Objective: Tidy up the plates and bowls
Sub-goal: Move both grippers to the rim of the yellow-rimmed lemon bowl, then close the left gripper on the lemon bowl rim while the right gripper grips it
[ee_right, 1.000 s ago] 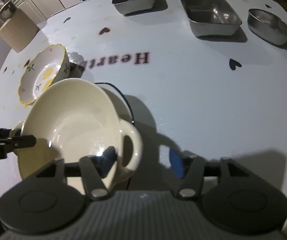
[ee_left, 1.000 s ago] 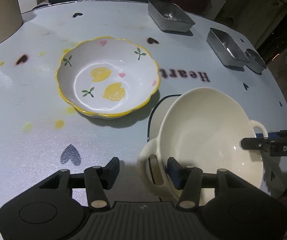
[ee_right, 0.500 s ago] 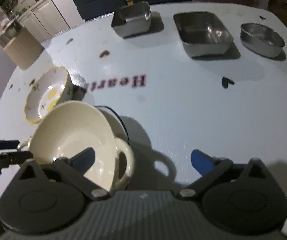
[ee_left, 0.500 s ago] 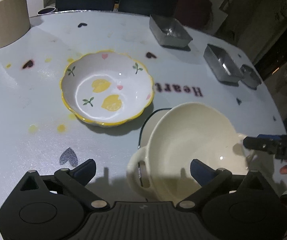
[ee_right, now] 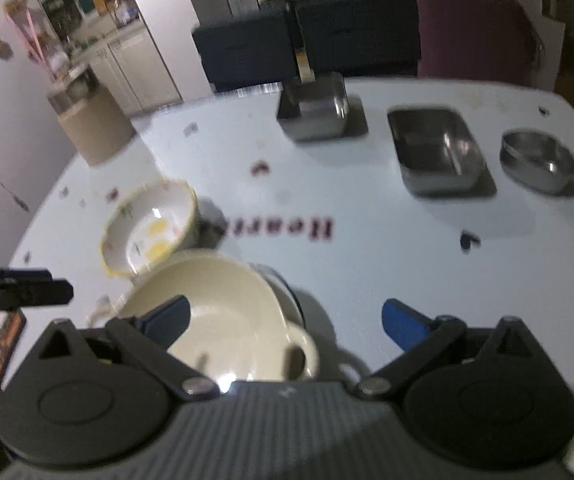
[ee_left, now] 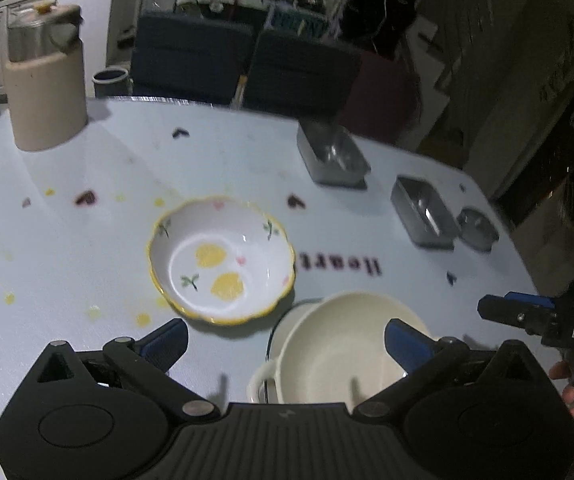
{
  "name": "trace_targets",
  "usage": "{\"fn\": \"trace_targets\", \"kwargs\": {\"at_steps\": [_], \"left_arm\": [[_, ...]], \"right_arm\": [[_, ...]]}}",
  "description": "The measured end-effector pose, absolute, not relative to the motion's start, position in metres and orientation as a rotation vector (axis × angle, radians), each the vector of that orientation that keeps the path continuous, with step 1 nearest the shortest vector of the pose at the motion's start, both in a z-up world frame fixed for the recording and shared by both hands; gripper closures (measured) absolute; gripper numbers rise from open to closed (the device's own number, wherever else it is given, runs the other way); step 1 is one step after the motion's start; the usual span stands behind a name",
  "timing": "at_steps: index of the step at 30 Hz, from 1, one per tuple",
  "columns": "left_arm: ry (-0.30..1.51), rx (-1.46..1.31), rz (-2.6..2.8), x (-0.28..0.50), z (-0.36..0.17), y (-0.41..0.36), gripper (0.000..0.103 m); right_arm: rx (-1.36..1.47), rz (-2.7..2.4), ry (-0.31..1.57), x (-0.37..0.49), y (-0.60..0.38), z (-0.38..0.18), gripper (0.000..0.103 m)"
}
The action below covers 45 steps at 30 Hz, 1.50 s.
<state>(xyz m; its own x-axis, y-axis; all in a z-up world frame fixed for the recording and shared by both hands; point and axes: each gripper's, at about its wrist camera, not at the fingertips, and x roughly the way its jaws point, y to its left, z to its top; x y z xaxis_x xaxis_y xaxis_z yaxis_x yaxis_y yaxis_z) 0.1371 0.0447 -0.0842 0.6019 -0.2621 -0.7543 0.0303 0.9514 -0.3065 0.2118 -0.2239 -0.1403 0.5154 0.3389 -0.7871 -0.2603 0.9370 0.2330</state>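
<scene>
A cream two-handled bowl (ee_left: pixel 339 352) (ee_right: pixel 223 312) rests on a white plate with a dark rim (ee_left: pixel 287 312) (ee_right: pixel 287 292) near the table's front edge. My left gripper (ee_left: pixel 285 340) hovers above the bowl's left handle (ee_left: pixel 261 380), open wide and touching nothing. Over the bowl's right handle (ee_right: pixel 299 348) my right gripper (ee_right: pixel 285 320) is likewise open and holds nothing. Each gripper shows in the other's view, the right one (ee_left: pixel 519 312) and the left one (ee_right: pixel 27 292). A lemon-patterned bowl (ee_left: pixel 223 258) (ee_right: pixel 151 228) stands just behind and to the left.
Three steel containers (ee_left: pixel 331 156) (ee_left: pixel 423 212) (ee_left: pixel 477 228) line the far right of the white table (ee_left: pixel 87 264). A beige canister (ee_left: pixel 45 92) stands at the far left corner. Dark chairs sit behind the table.
Both grippers went from shut on the cream bowl's handles to wide open, then lifted up and back. The bowl stays on the plate.
</scene>
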Motion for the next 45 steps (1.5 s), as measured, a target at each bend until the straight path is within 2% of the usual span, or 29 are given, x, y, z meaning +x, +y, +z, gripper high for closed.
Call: {"fn": "trace_targets", "kwargs": {"at_steps": [10,18,22,24,26,28,34,37,45], "left_arm": [[0.777,-0.350,-0.047,0.144,-0.061,0.078,0.002],[0.795,-0.370,0.017,0.167,-0.072,0.093,0.031],[0.826,-0.358,0.040,0.183,-0.085,0.092,0.036],[0.842,-0.368,0.052,0.190,-0.092,0.093,0.039],[0.859,-0.369,0.064,0.197,-0.100,0.094,0.041],[0.874,-0.339,0.081,0.204,-0.108,0.093,0.043],[0.922,-0.352,0.128,0.221,-0.129,0.103,0.049],[0.953,-0.350,0.138,0.227,-0.139,0.107,0.054],[1.024,-0.376,0.124,0.235,-0.161,0.115,0.069]], "right_arm": [[0.118,0.342,0.787,0.228,-0.204,-0.110,0.000],[0.186,0.390,0.826,0.259,-0.170,-0.108,0.003],[0.223,0.386,0.855,0.277,-0.150,-0.112,0.016],[0.235,0.413,0.873,0.286,-0.141,-0.118,0.027],[0.247,0.409,0.899,0.294,-0.131,-0.123,0.042],[0.262,0.408,0.930,0.302,-0.123,-0.131,0.052],[0.261,0.396,0.993,0.318,-0.105,-0.153,0.056],[0.211,0.431,1.047,0.319,-0.102,-0.166,0.075],[0.147,0.452,1.103,0.324,-0.096,-0.190,0.075]]}}
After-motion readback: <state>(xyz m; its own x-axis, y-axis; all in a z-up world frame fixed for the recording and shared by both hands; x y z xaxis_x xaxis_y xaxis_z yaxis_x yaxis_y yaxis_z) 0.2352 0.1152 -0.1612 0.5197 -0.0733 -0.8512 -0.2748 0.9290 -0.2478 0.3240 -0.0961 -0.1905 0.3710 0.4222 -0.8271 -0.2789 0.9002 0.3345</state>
